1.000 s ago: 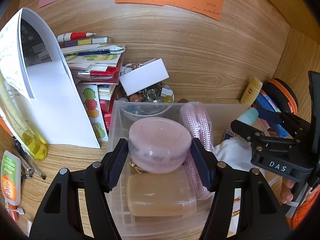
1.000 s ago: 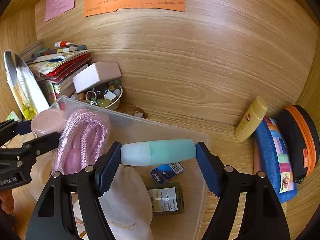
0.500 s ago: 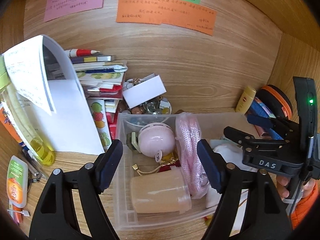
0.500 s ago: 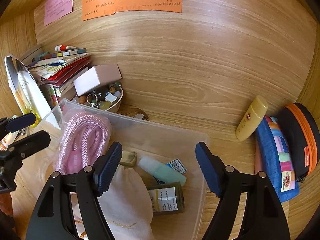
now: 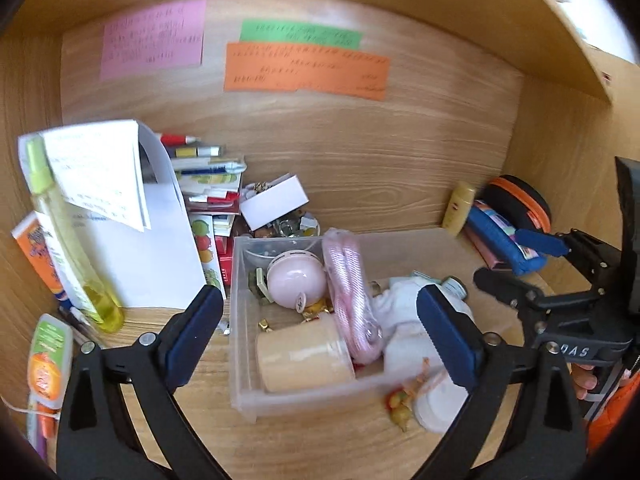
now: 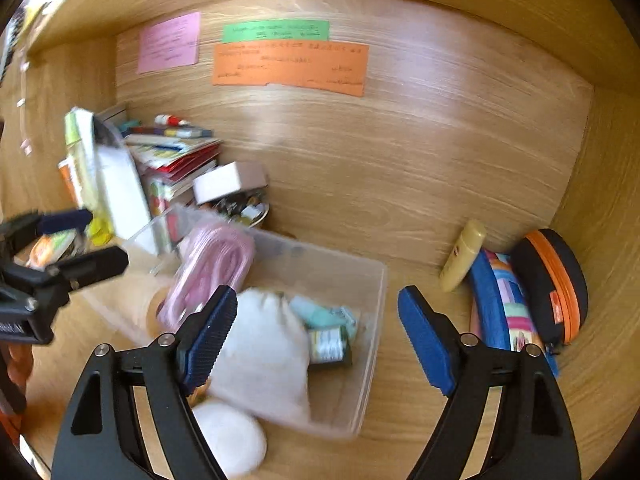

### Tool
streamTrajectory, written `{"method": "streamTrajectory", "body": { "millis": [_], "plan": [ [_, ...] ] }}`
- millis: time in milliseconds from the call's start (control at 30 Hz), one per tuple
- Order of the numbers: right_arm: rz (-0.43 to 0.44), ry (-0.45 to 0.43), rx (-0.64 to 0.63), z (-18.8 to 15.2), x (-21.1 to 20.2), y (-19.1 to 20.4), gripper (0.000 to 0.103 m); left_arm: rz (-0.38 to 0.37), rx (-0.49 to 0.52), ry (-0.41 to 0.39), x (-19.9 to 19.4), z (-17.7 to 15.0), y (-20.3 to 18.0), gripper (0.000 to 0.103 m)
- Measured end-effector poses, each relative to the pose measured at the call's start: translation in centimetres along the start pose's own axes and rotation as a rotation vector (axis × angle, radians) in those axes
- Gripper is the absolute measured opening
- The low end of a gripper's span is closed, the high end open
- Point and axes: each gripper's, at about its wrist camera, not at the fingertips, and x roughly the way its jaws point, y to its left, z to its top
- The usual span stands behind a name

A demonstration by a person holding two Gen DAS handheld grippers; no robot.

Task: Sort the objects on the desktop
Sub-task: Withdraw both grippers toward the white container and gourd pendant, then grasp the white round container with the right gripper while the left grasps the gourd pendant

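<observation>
- While both pairs of jaws stood wide apart and held nothing, the left gripper point(image 5: 318, 330) hung above the clear plastic bin point(image 5: 240, 344), and the right gripper point(image 6: 318, 334) hung above the same bin point(image 6: 376, 304) from the other side.
- Between the left fingers lay the pink round case point(image 5: 295, 280), the beige jar point(image 5: 304, 354) at about 6 o'clock of it, and the pink rope bundle point(image 5: 352, 292) at 3 o'clock.
- Between the right fingers lay the white cloth pouch point(image 6: 264, 348), with the mint tube point(image 6: 316, 314) and a small dark bottle point(image 6: 330, 346) at 3 o'clock of the pouch.
- Outside the bin, the yellow tube point(image 6: 462, 256), the colourful pencil case point(image 6: 508, 308) and the black-orange pouch point(image 6: 552, 284) waited at 3 o'clock.
- At 9 o'clock stood the book pile point(image 5: 208, 184) and the spray bottle point(image 5: 68, 240).
- I judged that one placing step was finished and a new pick was due.
- The next move probably called for the right gripper to go toward the yellow tube and close across its narrow body.
</observation>
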Motion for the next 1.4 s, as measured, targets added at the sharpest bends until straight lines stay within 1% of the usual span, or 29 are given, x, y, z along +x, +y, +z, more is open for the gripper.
{"method": "streamTrajectory", "body": {
  "millis": [67, 100, 167, 200, 233, 267, 333, 400, 467, 567, 633, 667, 767, 900, 1000, 1033, 1100, 1133, 1167, 1233, 1300, 1367, 1400],
  "plan": [
    [0.033, 0.008, -0.004, -0.9, -0.7, 0.2, 0.081, 0.024, 0.012, 0.003, -0.9, -0.3, -0.5, 0.099],
    [0.048, 0.009, 0.0, -1.3, -1.0, 0.2, 0.081, 0.02, 0.009, 0.005, -1.3, -0.6, -0.6, 0.099],
    [0.078, 0.02, 0.01, -2.3, -1.6, 0.2, 0.083, -0.015, -0.003, 0.019, -1.9, -1.0, -0.5, 0.099],
    [0.075, 0.028, 0.013, -2.7, -1.9, 0.2, 0.085, -0.029, -0.011, 0.025, -2.1, -1.3, -0.4, 0.099],
    [0.068, 0.035, 0.014, -3.1, -2.1, 0.3, 0.089, -0.033, -0.02, 0.028, -2.5, -1.5, -0.3, 0.099],
    [0.058, 0.044, 0.007, -3.7, -2.5, 0.4, 0.094, -0.029, -0.028, 0.031, -2.8, -1.9, -0.2, 0.099],
    [0.046, 0.059, -0.009, -4.7, -2.8, 0.6, 0.099, -0.024, -0.028, 0.037, -3.1, -2.4, -0.1, 0.099],
    [0.038, 0.086, -0.032, -5.8, -2.9, 0.7, 0.099, 0.017, -0.013, 0.047, -2.9, -2.8, -0.2, 0.099],
    [0.048, 0.125, -0.052, -6.9, -2.6, 0.9, 0.099, 0.04, -0.007, 0.07, -2.4, -3.3, 0.0, 0.099],
    [0.093, 0.192, -0.045, -8.2, -1.5, 1.1, 0.099, 0.004, -0.028, 0.107, -1.8, -4.2, 0.5, 0.099],
    [0.118, 0.226, -0.038, -8.9, -0.8, 1.3, 0.099, -0.023, -0.02, 0.126, -1.5, -4.9, 0.6, 0.099],
    [0.123, 0.241, -0.043, -9.1, -0.4, 1.5, 0.099, -0.024, -0.011, 0.139, -1.2, -5.3, 0.5, 0.099],
    [0.127, 0.267, -0.058, -9.3, 0.7, 2.1, 0.099, -0.012, 0.017, 0.176, -0.5, -6.4, 0.2, 0.098],
    [0.186, 0.298, -0.043, -9.1, 2.1, 2.3, 0.099, -0.029, 0.025, 0.206, -0.3, -7.3, 0.0, 0.098],
    [0.2, 0.309, -0.036, -9.1, 2.8, 2.4, 0.098, -0.056, 0.017, 0.256, 0.3, -7.8, 0.1, 0.098],
    [0.203, 0.313, -0.035, -9.0, 3.0, 2.5, 0.097, -0.062, 0.016, 0.275, 0.6, -8.0, 0.1, 0.098],
    [0.208, 0.318, -0.04, -9.0, 3.3, 2.8, 0.097, -0.062, 0.021, 0.3, 1.1, -8.3, 0.0, 0.09],
    [0.209, 0.317, -0.05, -8.9, 3.4, 3.0, 0.097, -0.059, 0.024, 0.312, 1.3, -8.5, 0.0, 0.084],
    [0.209, 0.313, -0.064, -8.9, 3.4, 3.3, 0.096, -0.056, 0.027, 0.324, 1.6, -8.7, 0.0, 0.082],
    [0.203, 0.302, -0.088, -9.0, 3.3, 3.8, 0.095, -0.06, 0.026, 0.342, 2.0, -8.9, -0.1, 0.082],
    [0.213, 0.295, -0.108, -9.2, 3.2, 4.2, 0.086, -0.071, 0.027, 0.354, 2.3, -9.2, -0.3, 0.082],
    [0.215, 0.304, -0.131, -9.4, 3.3, 4.6, 0.063, -0.077, 0.035, 0.358, 2.5, -9.3, -0.7, 0.082],
    [0.221, 0.309, -0.134, -9.4, 3.5, 4.6, 0.063, -0.074, 0.044, 0.356, 2.6, -9.3, -1.1, 0.082]
  ]
}}
